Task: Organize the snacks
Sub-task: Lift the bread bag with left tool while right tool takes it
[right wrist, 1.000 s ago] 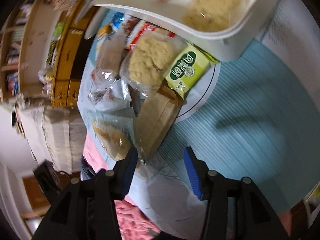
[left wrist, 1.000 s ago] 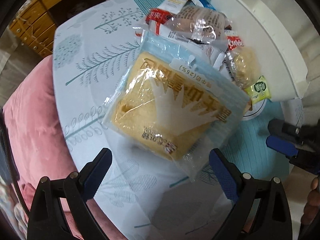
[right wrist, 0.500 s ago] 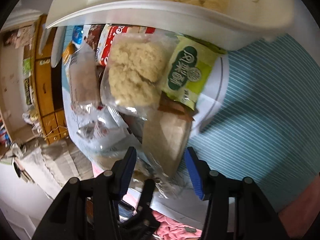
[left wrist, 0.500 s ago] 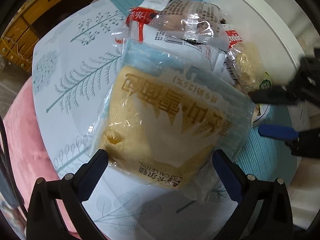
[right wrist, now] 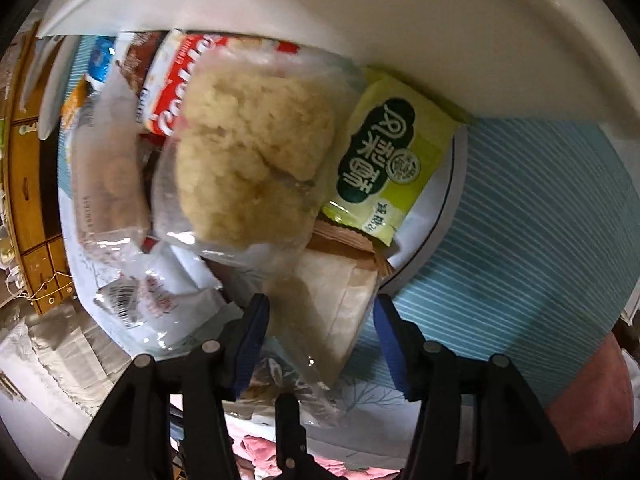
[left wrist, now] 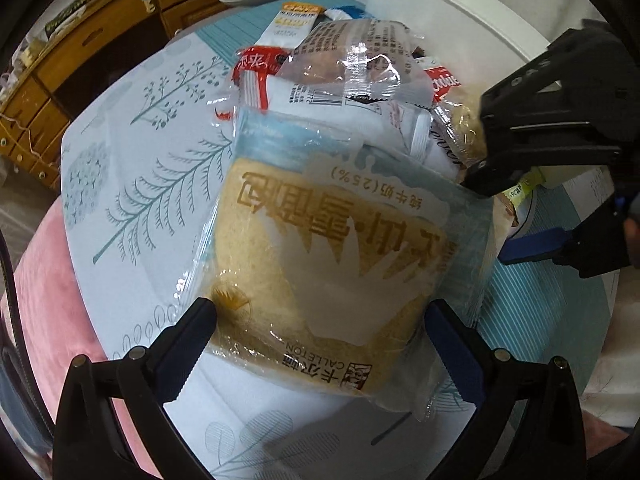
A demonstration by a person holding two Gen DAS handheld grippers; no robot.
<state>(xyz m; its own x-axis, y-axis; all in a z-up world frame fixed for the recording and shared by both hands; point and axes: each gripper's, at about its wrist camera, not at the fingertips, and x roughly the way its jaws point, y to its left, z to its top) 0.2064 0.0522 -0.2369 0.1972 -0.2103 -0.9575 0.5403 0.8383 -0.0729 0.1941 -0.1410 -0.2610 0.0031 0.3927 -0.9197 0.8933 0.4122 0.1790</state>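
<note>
A big packet of yellow sliced bread in a blue and white bag lies at the near end of a snack pile. My left gripper stands wide open, its fingers on either side of the packet's near end. My right gripper points down at the pile's other side, also seen as the right gripper in the left wrist view. Its jaws are opening, with a brown paper packet and the tail of a clear bag of pale fluffy cake between them, not pressed.
A green packet, a red and white packet and a clear wrapped bread fill the pile. A white bin stands right behind it. The leaf-patterned tablecloth ends at a pink cushion.
My left gripper has come down over the bread packet, which now lies between its fingers. My right gripper has moved in over the pile and the brown packet now sits between its slightly wider jaws.
</note>
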